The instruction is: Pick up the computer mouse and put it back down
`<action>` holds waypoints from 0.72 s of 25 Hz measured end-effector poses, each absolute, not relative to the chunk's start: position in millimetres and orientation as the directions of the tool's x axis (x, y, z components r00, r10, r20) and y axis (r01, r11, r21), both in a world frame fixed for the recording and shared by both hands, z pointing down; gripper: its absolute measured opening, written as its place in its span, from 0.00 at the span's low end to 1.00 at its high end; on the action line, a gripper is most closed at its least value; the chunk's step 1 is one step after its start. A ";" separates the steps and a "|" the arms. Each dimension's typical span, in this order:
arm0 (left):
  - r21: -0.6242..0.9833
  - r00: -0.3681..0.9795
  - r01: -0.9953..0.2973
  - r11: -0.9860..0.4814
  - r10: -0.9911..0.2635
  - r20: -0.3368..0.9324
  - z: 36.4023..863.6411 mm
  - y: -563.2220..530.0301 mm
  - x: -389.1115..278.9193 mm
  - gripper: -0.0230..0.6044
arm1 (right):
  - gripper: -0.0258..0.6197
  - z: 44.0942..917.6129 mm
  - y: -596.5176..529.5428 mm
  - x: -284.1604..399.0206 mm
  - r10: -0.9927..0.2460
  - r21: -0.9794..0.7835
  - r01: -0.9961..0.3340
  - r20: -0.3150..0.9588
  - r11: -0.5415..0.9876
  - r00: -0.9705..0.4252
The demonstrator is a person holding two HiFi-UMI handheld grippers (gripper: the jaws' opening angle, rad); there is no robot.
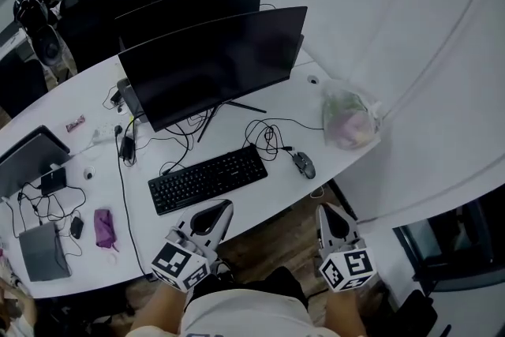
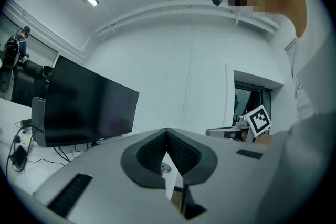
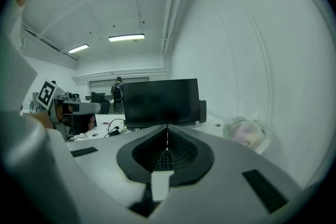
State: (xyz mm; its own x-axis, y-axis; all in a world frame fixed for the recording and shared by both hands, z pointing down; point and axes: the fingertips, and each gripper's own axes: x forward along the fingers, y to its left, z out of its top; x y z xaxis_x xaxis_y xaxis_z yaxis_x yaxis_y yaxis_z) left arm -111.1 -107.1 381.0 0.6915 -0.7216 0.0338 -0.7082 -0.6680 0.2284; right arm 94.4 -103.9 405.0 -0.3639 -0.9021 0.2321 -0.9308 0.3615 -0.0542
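While mouse [image 1: 304, 164] lies on desk [image 1: 268, 193] well ahead, left gripper [image 1: 224, 206], right gripper [image 1: 325, 211] fingers closed, empty.

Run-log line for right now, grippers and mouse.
left gripper: shut, empty | right gripper: shut, empty | mouse: on desk, right of keyboard, untouched

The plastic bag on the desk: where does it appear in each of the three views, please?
Head view: the plastic bag is right of centre, near mid-height.
Left gripper view: it is not in this picture.
Right gripper view: the bag is right of centre, below mid-height.
Shared landmark: the front monitor shows in all three views. Where the bag is visible, it lies to the right of this monitor.
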 end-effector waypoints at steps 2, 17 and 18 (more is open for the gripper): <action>0.234 0.686 -0.713 -0.661 -0.727 0.038 381.8 -113.5 -111.2 0.04 | 0.07 408.8 -112.9 96.1 -0.898 -0.061 -0.930 0.244 0.363 -0.367; 0.227 0.506 -0.853 -0.469 -0.851 0.139 396.6 -160.5 -50.9 0.04 | 0.07 443.9 -220.1 177.0 -0.818 -0.166 -0.857 0.254 0.488 -0.515; 0.235 0.502 -0.854 -0.464 -0.853 0.144 399.2 -162.1 -44.8 0.04 | 0.07 447.2 -223.9 181.5 -0.813 -0.170 -0.853 0.259 0.494 -0.522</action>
State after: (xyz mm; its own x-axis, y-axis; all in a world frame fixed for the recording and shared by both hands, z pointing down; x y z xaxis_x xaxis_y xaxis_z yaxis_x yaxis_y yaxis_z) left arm -44.8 -162.1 399.2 0.5022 -0.8527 0.1437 -0.8544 -0.4636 0.2345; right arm 181.5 -223.9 447.2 -0.5222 -0.8127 0.2586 -0.8527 0.4937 -0.1705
